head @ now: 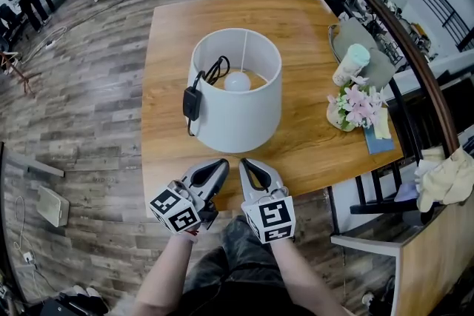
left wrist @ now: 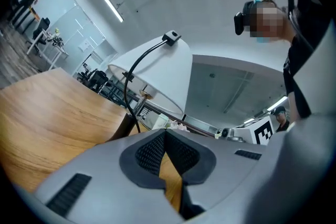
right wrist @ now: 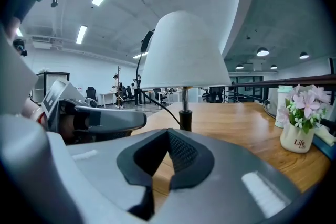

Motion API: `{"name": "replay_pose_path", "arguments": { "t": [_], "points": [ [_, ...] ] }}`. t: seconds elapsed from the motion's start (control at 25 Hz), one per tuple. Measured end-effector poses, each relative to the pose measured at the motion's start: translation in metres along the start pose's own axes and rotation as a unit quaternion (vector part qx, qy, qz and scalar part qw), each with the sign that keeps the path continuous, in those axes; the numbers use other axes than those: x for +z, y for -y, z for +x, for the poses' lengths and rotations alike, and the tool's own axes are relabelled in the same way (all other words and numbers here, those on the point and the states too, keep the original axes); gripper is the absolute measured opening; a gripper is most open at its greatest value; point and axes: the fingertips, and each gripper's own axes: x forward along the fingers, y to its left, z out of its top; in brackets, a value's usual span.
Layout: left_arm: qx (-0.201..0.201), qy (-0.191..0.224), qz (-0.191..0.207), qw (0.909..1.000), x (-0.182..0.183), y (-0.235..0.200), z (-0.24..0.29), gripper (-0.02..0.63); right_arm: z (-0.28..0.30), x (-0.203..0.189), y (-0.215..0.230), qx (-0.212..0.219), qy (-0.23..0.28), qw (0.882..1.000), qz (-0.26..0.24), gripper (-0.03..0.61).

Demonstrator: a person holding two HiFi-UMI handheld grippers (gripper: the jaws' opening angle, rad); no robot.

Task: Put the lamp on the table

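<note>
The lamp (head: 235, 100), with a white drum shade and a bulb showing inside, stands upright on the wooden table (head: 178, 33) near its front half. Its black cord with a switch block (head: 192, 101) hangs over the shade's left side. My left gripper (head: 220, 165) and right gripper (head: 246, 163) sit side by side at the table's front edge, just short of the shade, both shut and holding nothing. In the left gripper view the lamp (left wrist: 168, 71) rises beyond the shut left gripper (left wrist: 165, 134). The right gripper view shows the lamp (right wrist: 184, 52) straight ahead of the right gripper (right wrist: 168, 134).
A small pot of pink flowers (head: 354, 107), a pale cup (head: 350, 64), a grey tray (head: 366, 46) and a blue book (head: 379, 138) sit along the table's right side. A dark railing and a chair with yellow cloth (head: 448, 177) stand to the right.
</note>
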Motion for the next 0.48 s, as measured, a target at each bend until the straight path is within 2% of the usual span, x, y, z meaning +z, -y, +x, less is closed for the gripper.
{"name": "replay_pose_path", "arguments": {
  "t": [0.24,0.48],
  "points": [
    [0.053,-0.001,0.055,0.9970,0.008,-0.001,-0.013,-0.003,-0.010,0.015,-0.010,0.004,0.023,1.000,-0.006,0.008],
    [0.080,-0.003,0.096,0.9922,0.021,0.008,-0.024,-0.003,-0.025,0.034,-0.021,0.003,0.047,0.999,-0.012,0.008]
  ]
}}
